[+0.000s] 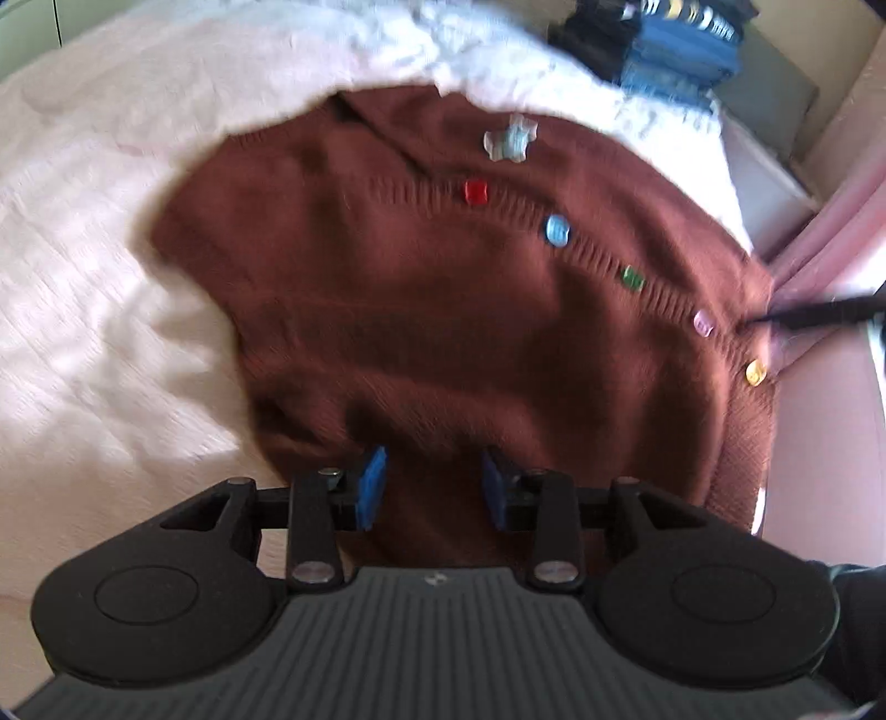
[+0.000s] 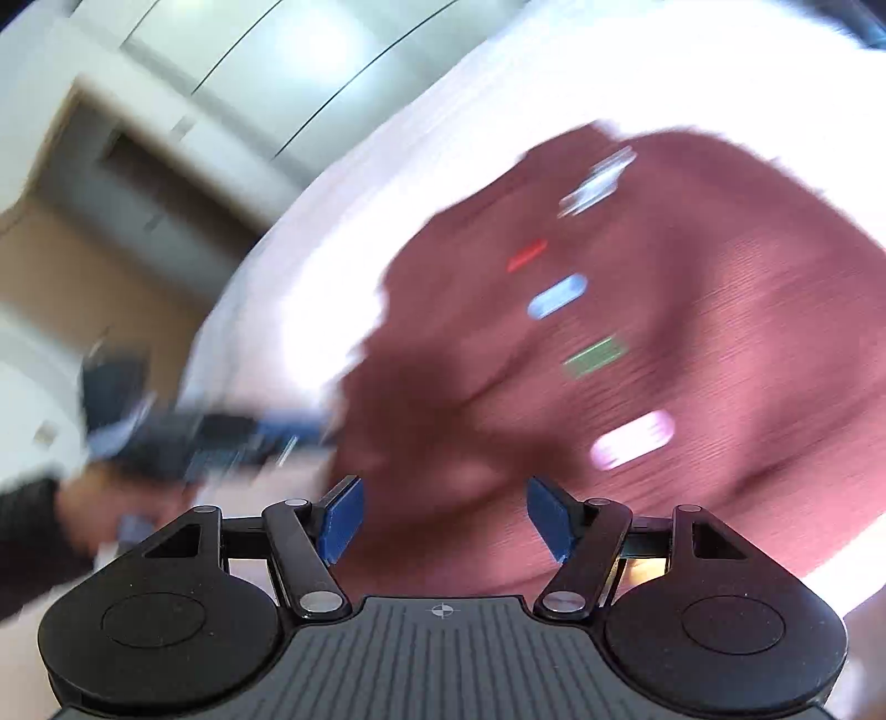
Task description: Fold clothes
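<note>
A brown knit cardigan (image 1: pixel 443 310) lies spread on a pale bedspread (image 1: pixel 99 232), its row of coloured buttons (image 1: pixel 556 230) running down to the right. My left gripper (image 1: pixel 433 487) hovers over the cardigan's near edge, open, with only fabric showing below the blue pads (image 1: pixel 371 487). The right wrist view is blurred: the cardigan (image 2: pixel 692 332) fills its right half, and my right gripper (image 2: pixel 446 520) stands open above its edge with nothing between the pads. A dark finger of the right gripper (image 1: pixel 819 313) reaches the cardigan's right edge. The left gripper (image 2: pixel 221 437) appears as a blur in a hand.
A stack of folded dark and blue clothes (image 1: pixel 675 50) sits at the far right of the bed. Pink fabric (image 1: pixel 830 221) hangs past the bed's right edge. Pale cabinets (image 2: pixel 221 83) and a wooden floor (image 2: pixel 83 277) lie beyond the bed.
</note>
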`<state>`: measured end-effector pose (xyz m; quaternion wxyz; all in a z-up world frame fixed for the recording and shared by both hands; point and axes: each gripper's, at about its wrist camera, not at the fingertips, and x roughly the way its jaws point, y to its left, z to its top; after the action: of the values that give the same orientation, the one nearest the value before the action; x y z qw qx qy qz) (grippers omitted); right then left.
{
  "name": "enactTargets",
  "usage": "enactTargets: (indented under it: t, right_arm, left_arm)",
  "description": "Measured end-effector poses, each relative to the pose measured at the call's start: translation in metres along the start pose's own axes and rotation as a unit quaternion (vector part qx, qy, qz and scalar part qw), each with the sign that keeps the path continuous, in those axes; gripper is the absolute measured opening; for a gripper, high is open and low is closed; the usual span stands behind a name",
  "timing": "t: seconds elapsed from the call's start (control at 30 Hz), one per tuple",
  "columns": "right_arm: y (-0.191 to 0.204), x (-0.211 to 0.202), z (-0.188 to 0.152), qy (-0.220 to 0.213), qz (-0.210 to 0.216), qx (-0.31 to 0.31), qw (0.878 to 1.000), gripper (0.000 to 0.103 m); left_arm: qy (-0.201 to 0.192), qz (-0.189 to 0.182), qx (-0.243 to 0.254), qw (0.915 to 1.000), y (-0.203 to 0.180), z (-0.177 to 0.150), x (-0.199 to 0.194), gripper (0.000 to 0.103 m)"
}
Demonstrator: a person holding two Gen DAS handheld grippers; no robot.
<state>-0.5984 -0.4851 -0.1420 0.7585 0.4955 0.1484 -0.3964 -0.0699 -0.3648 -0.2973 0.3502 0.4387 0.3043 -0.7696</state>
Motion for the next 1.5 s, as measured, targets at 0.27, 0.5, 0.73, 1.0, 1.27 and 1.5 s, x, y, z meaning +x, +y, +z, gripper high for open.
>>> enactTargets:
  t: [0.27,0.5,0.73,1.0,1.27,1.5]
  right_arm:
    - [-0.147,-0.028,0.048,-0.015,-0.136,0.067,0.988,0.068]
    - [-0.135,-0.037,0.108,0.016,-0.054,-0.039,0.998,0.068]
    - [-0.091,0.04,0.169,0.075,0.022,-0.134,0.988,0.068]
    - [-0.124,0.111,0.195,0.083,-0.024,-0.126,0.988,0.068]
    - [-0.085,0.11,0.23,0.054,-0.034,-0.157,0.986,0.068]
    - [-0.066,0.236,0.247,0.151,-0.014,-0.2,0.968,0.068]
  left_arm:
    - [0.068,0.11,-0.078,0.9885,0.0,-0.011,0.006,0.035]
    - [0.006,0.15,-0.128,0.9804,-0.03,0.03,-0.017,0.031]
    - [-0.024,0.131,-0.136,0.9816,-0.031,0.069,0.02,0.031]
    - [0.005,0.124,-0.166,0.9783,0.043,0.025,0.039,0.006]
    - [-0.087,0.096,-0.133,0.9826,0.077,0.103,0.023,0.024]
    - [-0.059,0.078,-0.087,0.9914,0.114,0.157,0.102,0.022]
